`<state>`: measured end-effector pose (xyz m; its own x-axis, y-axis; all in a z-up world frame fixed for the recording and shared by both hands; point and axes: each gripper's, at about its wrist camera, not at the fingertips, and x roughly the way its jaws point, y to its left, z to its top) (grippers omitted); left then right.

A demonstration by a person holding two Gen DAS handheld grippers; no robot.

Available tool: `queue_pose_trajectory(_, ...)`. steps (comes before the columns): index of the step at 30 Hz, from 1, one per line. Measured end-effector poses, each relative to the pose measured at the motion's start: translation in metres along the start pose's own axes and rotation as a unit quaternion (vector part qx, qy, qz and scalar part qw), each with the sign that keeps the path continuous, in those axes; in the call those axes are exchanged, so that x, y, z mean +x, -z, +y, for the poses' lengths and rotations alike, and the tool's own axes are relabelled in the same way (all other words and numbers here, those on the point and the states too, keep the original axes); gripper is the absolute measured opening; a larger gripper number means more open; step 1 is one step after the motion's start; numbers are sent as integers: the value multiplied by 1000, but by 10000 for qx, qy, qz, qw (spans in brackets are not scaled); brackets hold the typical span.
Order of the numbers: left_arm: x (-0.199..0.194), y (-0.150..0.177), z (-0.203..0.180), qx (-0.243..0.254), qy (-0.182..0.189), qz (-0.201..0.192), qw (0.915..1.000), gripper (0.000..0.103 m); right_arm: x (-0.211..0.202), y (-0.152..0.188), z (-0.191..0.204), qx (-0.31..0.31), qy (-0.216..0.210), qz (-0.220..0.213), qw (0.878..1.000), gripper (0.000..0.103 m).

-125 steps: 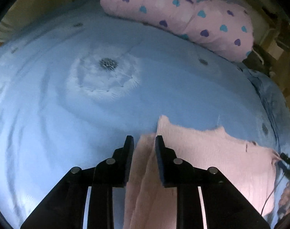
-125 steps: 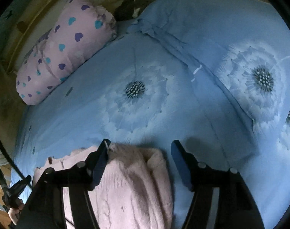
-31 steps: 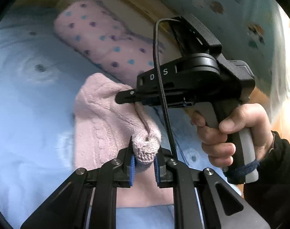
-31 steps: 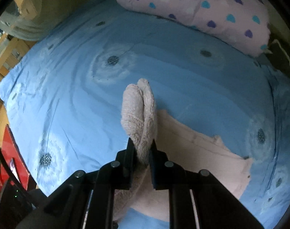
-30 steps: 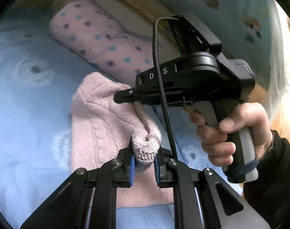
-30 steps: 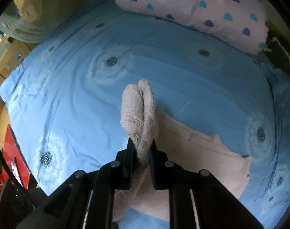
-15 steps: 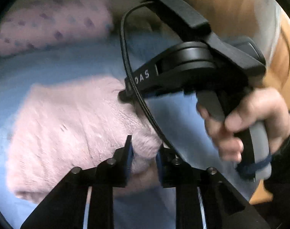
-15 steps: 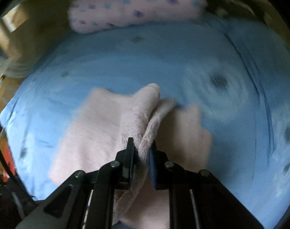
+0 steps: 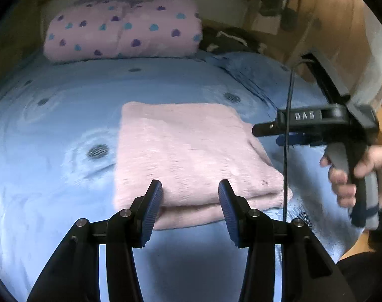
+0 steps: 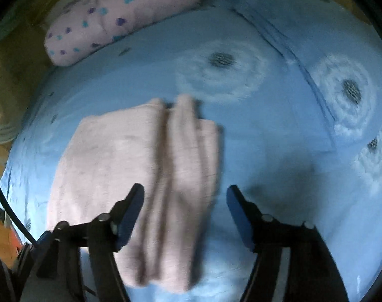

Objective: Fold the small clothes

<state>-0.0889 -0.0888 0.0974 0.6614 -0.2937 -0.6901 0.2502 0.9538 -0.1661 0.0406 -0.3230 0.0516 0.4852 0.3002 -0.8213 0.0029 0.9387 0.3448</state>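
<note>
The left gripper has just been opening; its fingers stand apart at the near edge of the folded pink sweater, gripping nothing. The right gripper has just spread wide above the sweater. The sweater lies on the blue bed, a heart-print pillow beyond it.

A small pink knitted garment lies folded flat on the blue bed sheet — a rough rectangle, fuzzy in texture. Its layers show stacked along the near edge, and one side bunches into soft lengthwise ridges — no part lifted.
</note>
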Motion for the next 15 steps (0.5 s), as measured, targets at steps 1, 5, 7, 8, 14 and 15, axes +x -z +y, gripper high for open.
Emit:
queue_pose_trajectory(1,-4,1,5,-66,-8,-15,10000,25,5,4,11,-48,13,32,10000,78)
queue_pose_trajectory(5,-14,9,21,-205,-179,-13,9996,25,32,19,38,-217,34,386,9990,78)
queue_pose_trajectory(7,-14,13,28,-288,-217,25,9993,25,42,28,46,-523,256,298,9979,66)
queue_pose_trajectory(8,-10,13,32,-356,-218,69,9991,25,41,30,47,-606,251,189,9977,54)
queue_pose_trajectory(14,-2,15,41,-408,-104,89,9991,25,-11,33,33,-249,-137,-378,9989,16)
queue_pose_trajectory(15,-1,15,42,-417,-59,85,9991,26,-16,33,30,-196,-171,-423,9988,16)
